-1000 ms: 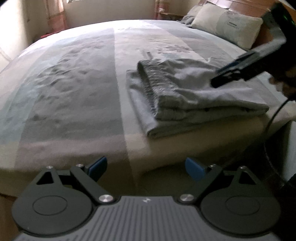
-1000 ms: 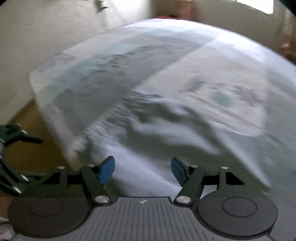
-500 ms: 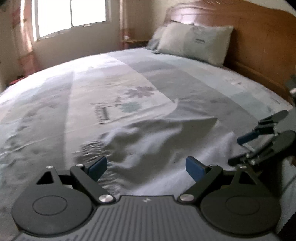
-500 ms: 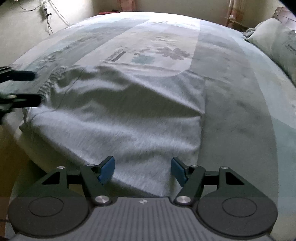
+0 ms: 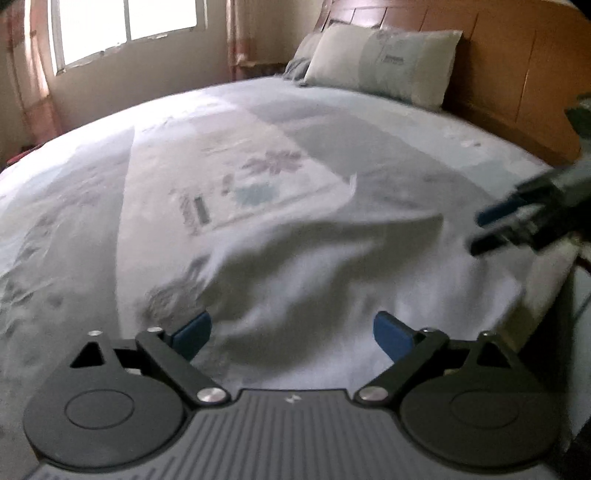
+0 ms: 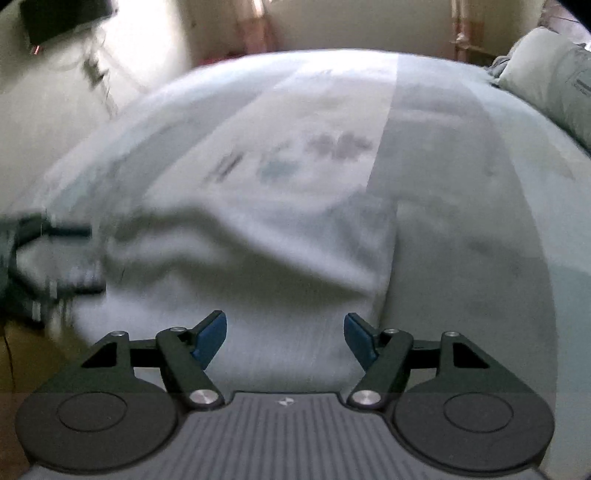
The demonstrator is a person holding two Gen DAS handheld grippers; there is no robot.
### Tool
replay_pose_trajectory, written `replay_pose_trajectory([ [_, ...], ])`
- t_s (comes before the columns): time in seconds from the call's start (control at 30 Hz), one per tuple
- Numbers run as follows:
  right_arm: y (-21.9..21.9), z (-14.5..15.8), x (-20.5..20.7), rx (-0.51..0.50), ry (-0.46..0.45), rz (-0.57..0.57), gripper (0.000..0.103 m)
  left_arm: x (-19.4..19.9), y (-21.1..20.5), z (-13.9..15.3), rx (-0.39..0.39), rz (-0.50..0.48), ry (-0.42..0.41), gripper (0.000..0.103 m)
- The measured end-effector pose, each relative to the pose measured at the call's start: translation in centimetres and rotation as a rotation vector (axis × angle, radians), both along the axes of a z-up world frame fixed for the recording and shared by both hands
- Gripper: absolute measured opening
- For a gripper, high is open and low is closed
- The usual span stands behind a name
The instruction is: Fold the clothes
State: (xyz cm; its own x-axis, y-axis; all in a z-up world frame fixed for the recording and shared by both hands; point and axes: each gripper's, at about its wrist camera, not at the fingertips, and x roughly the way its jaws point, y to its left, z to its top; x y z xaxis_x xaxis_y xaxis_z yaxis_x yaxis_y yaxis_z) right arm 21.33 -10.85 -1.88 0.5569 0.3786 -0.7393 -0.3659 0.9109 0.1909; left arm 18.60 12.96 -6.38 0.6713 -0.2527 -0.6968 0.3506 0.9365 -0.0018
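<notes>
**Both grippers poised over folded grey garment at bed's edge**

Nearest in the left wrist view, the left gripper (image 5: 291, 332) is seen with its blue pads spread wide apart, and nothing is caught between them. Just beyond those pads, the grey garment (image 5: 332, 273) is laid out on the near edge of the bed (image 5: 92, 221), its surface rumpled and blurred. Off to the right of that view, the right gripper (image 5: 491, 229) is held above the garment's far corner, its fingers seen from the side.

Over to the right wrist view: the right gripper (image 6: 284, 332) is shown with its jaws parted and opening, only air between the blue pads, the garment (image 6: 258, 266) spread below and ahead of them. At the left edge, the left gripper (image 6: 62, 258) is made out as a dark smear over the garment's other end.

Farther on, a pale panel of the bedspread with a flower print (image 5: 273, 162) is seen past the cloth. At the back, two pillows (image 5: 384, 62) are propped against a wooden headboard (image 5: 517, 74), and a bright window (image 5: 125, 26) is seen beside pink curtains (image 5: 37, 74).
</notes>
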Motion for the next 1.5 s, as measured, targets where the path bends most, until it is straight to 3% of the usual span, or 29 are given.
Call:
replay_pose_trajectory([
  [0.13,-0.9,-2.6,5.7,0.115,0.158,-0.067,0.075,1.4,-0.4,-2.5,-0.049,0.014,0.095,0.096],
  [0.2,-1.3,-3.9,8.5,0.172,0.234,-0.099,0.075,0.4,0.1,-3.6,-0.064,0.016,0.095,0.096],
  [0.27,-1.2,-5.6,10.4,0.196,0.246,-0.11,0.077,-1.0,0.8,-4.1,-0.092,0.006,0.067,0.096],
  [0.37,-1.6,-4.8,12.9,0.228,0.174,-0.137,0.076,-2.1,1.6,-3.7,-0.12,-0.003,0.076,0.096],
  [0.43,-2.2,-4.1,13.6,0.244,0.176,-0.141,0.076,-2.2,1.7,-3.2,-0.118,-0.01,0.093,0.096],
  [0.6,-5.7,-2.7,8.5,0.247,0.127,-0.116,0.076,-1.5,2.0,-1.1,-0.093,0.005,0.088,0.096],
  [0.73,-6.6,-3.7,2.7,0.282,0.149,0.008,0.076,0.4,1.2,0.8,-0.096,-0.009,0.052,0.096],
  [0.87,-5.0,-5.7,-2.5,0.285,0.197,0.091,0.078,2.7,-1.6,2.2,-0.108,-0.048,0.033,0.096],
  [0.93,-4.8,-5.5,-4.9,0.27,0.144,0.094,0.08,3.9,-3.6,2.6,-0.13,-0.079,0.039,0.096],
  [1.07,-5.3,-4.9,-6.3,0.269,0.15,0.107,0.08,6.4,-8.3,3.1,-0.174,-0.166,0.056,0.096],
  [1.2,-5.8,-3.6,-5.0,0.22,0.08,0.1,0.08,9.9,-13.3,2.6,-0.203,-0.227,0.098,0.096],
  [1.27,-5.5,-4.6,-4.5,0.211,0.129,0.098,0.08,11.8,-15.6,1.7,-0.215,-0.239,0.142,0.096],
  [1.4,-5.3,-5.7,-6.2,0.207,0.072,0.133,0.088,15.1,-18.5,-1.2,-0.215,-0.214,0.218,0.096],
  [1.5,-5.7,-5.8,-7.0,0.213,0.055,0.14,0.089,17.5,-19.7,-3.7,-0.194,-0.159,0.253,0.096],
])
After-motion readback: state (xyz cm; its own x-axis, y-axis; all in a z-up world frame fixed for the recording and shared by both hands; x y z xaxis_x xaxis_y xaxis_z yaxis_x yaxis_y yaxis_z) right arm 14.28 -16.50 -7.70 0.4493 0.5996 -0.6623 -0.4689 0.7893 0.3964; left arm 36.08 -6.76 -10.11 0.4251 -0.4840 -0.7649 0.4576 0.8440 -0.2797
